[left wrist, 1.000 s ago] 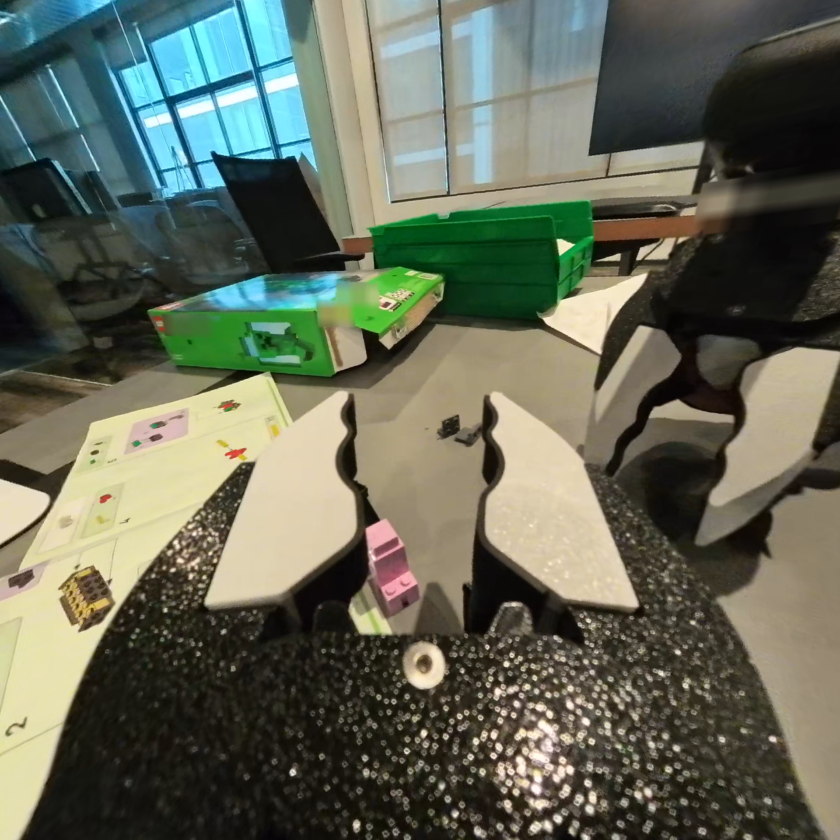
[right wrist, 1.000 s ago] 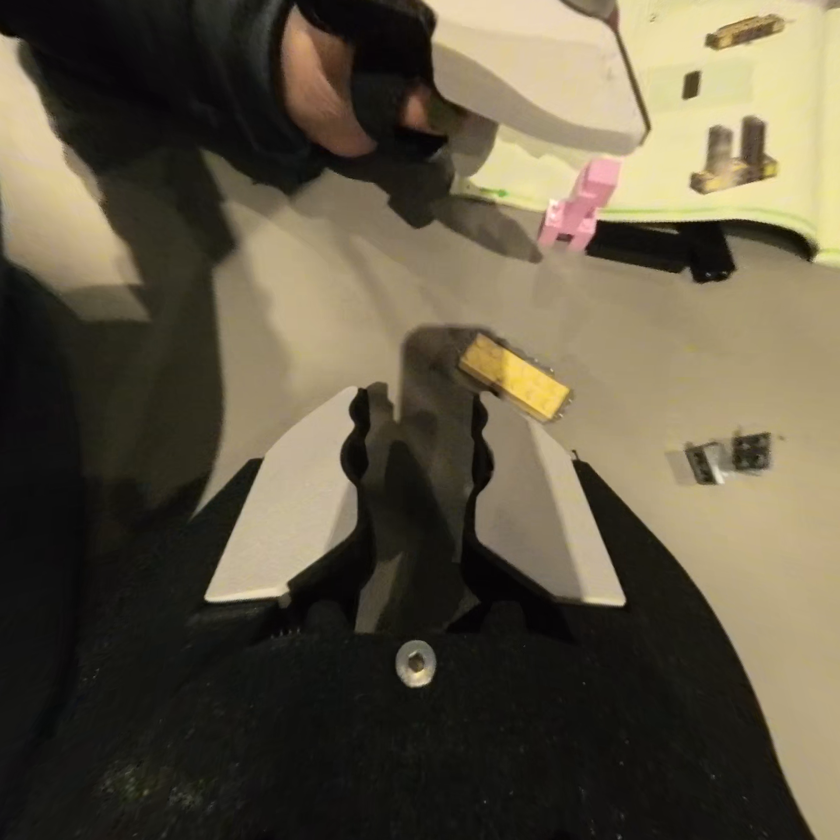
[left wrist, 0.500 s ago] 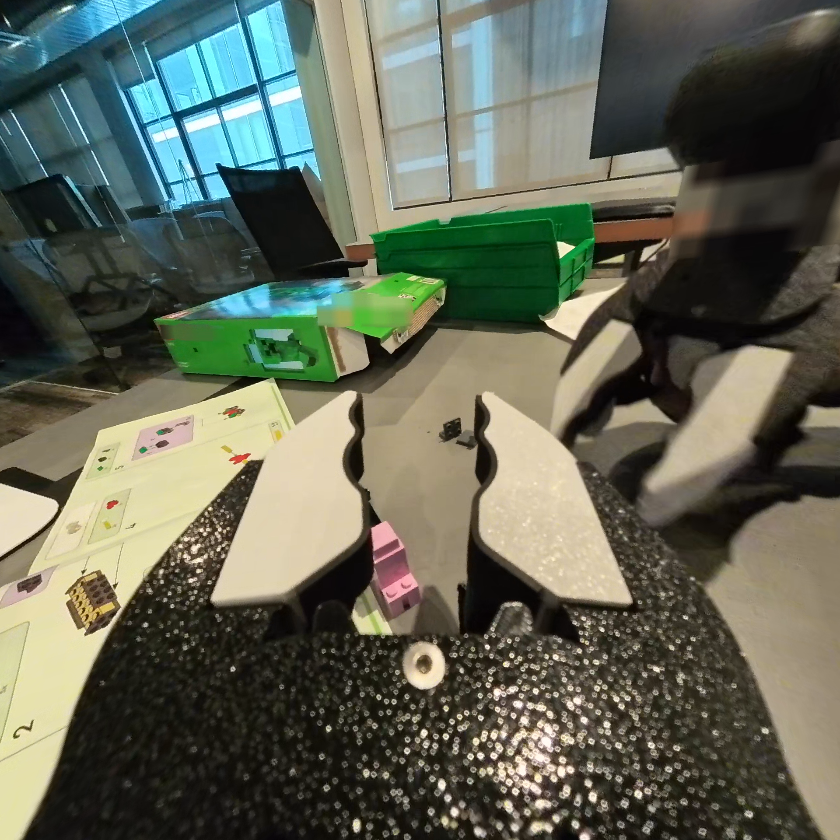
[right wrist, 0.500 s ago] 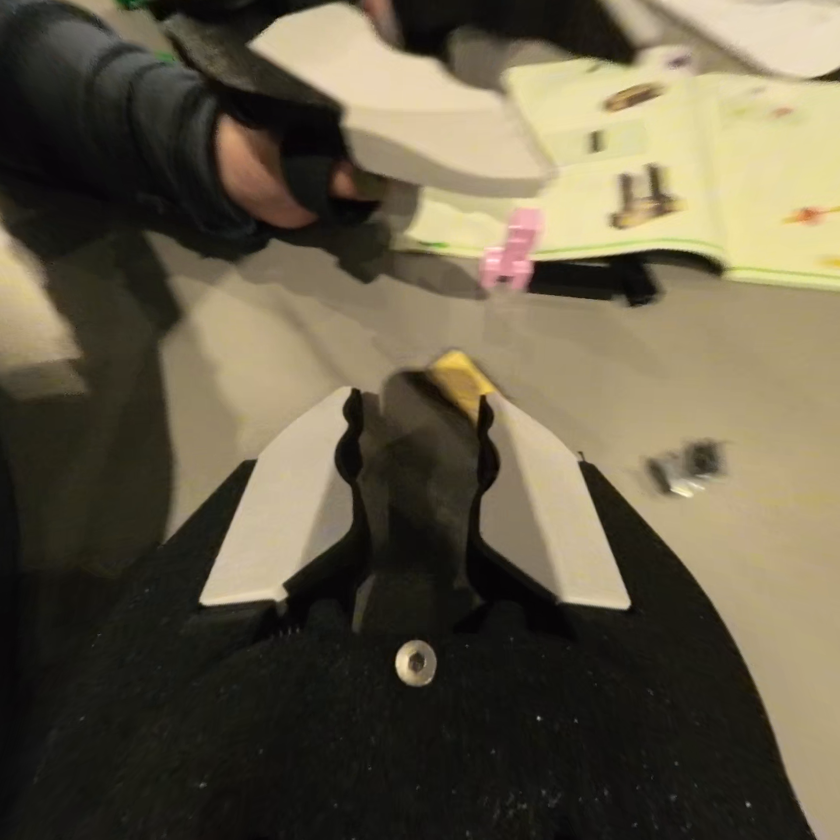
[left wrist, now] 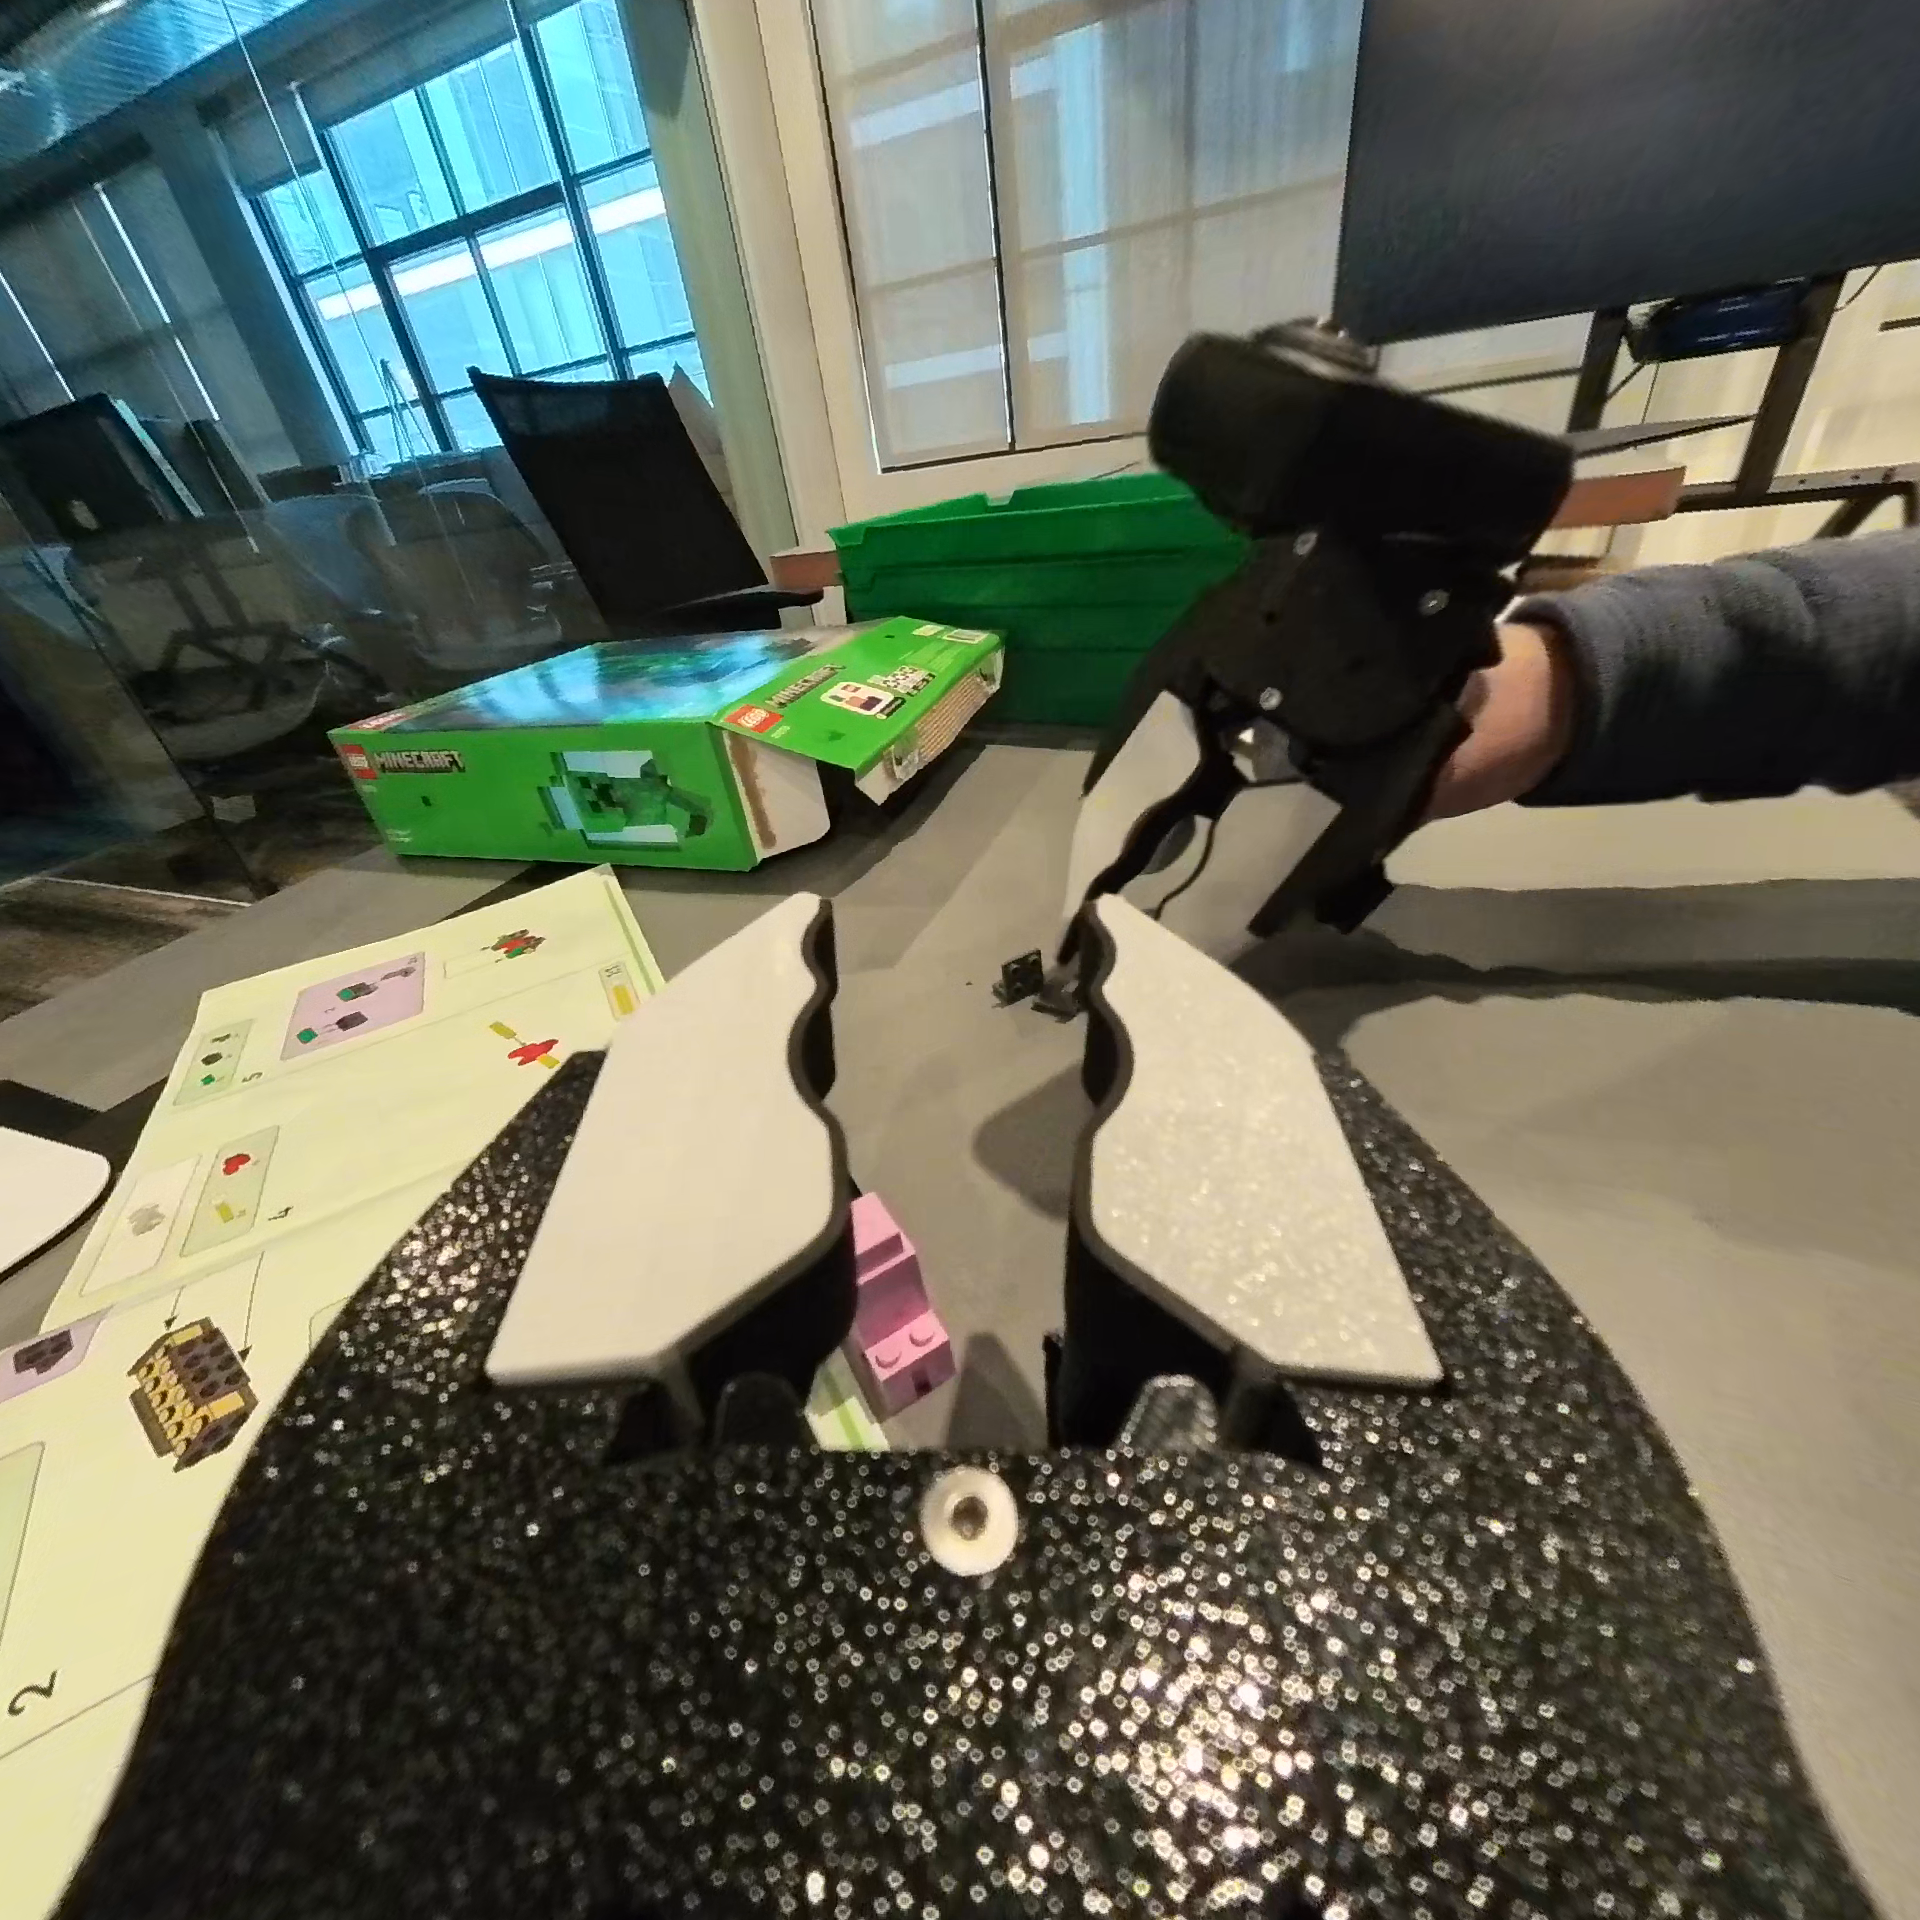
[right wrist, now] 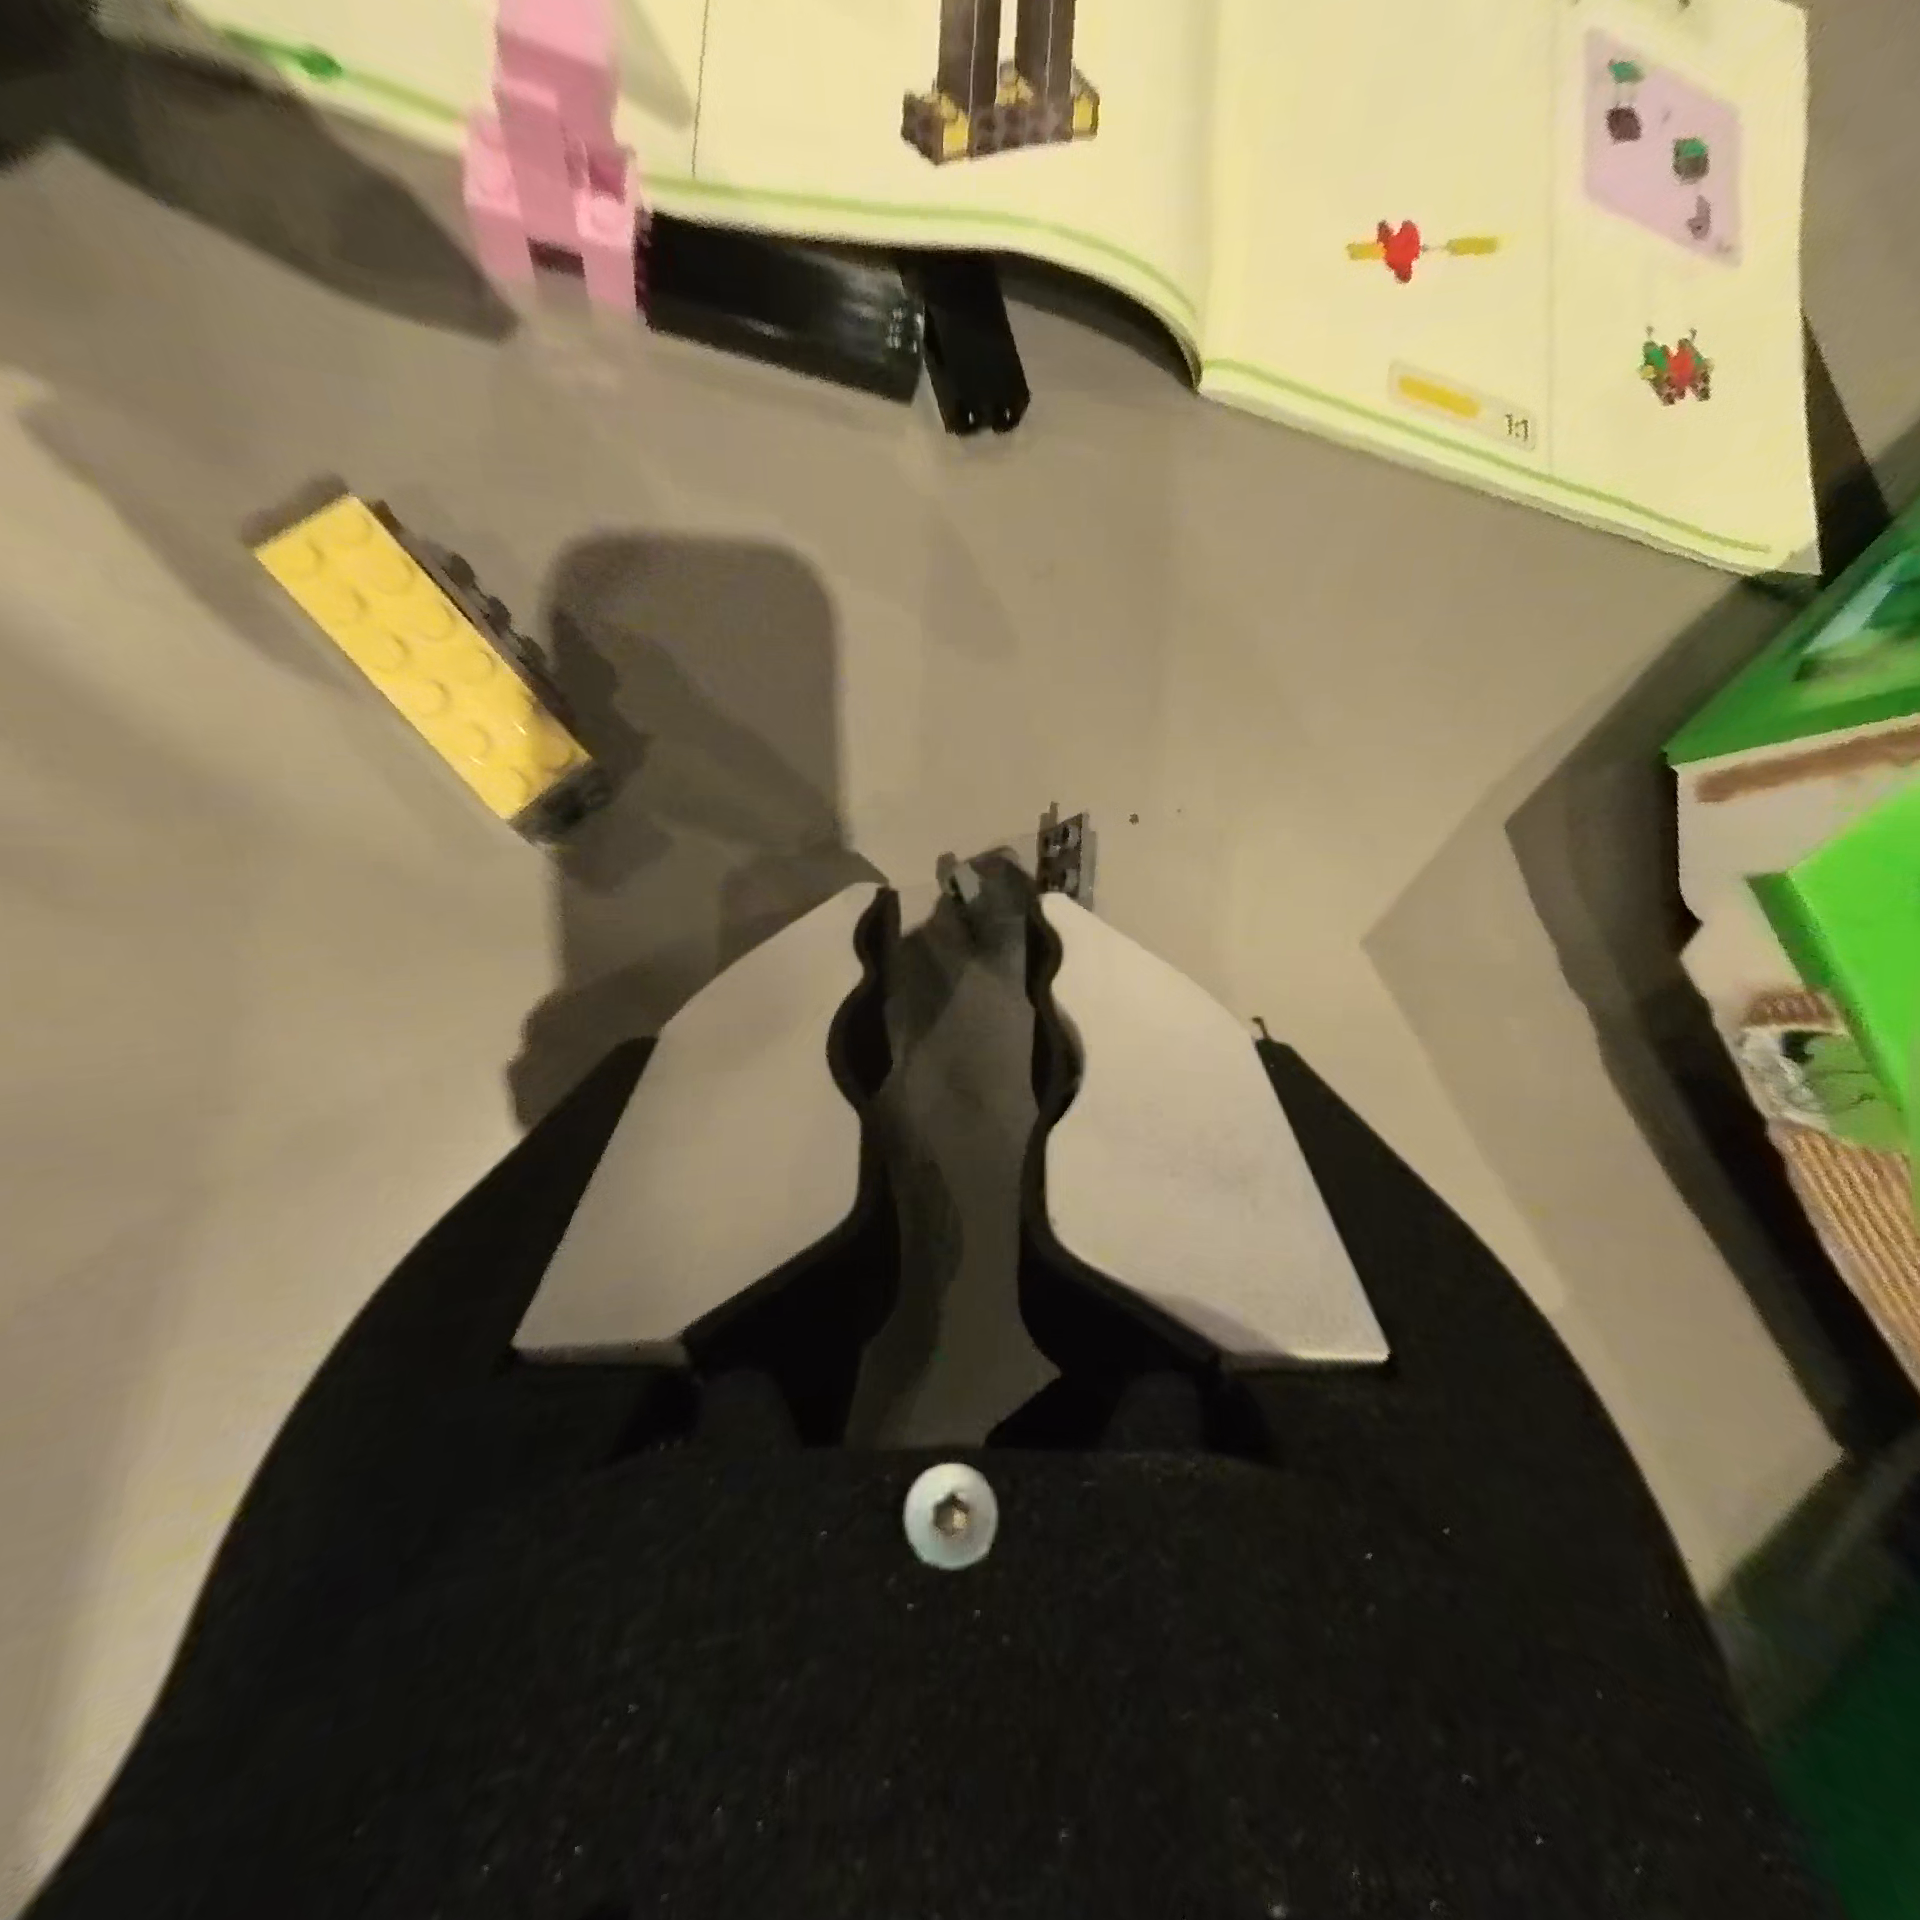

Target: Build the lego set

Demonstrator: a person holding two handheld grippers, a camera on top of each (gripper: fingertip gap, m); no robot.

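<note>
Far left of the right gripper [right wrist: 961, 904] lies the long yellow studded lego brick on a dark base [right wrist: 426, 649], long axis slanting away to the left. Dead ahead, just off the parted, empty fingertips, sit two small dark grey lego pieces [right wrist: 1044, 868]. The left gripper [left wrist: 951, 971] hangs farther back, also spread and empty, so the right is nearer.

Glossy plastic yellow brick [right wrist: 426, 665], matt table [right wrist: 208, 987]
</note>
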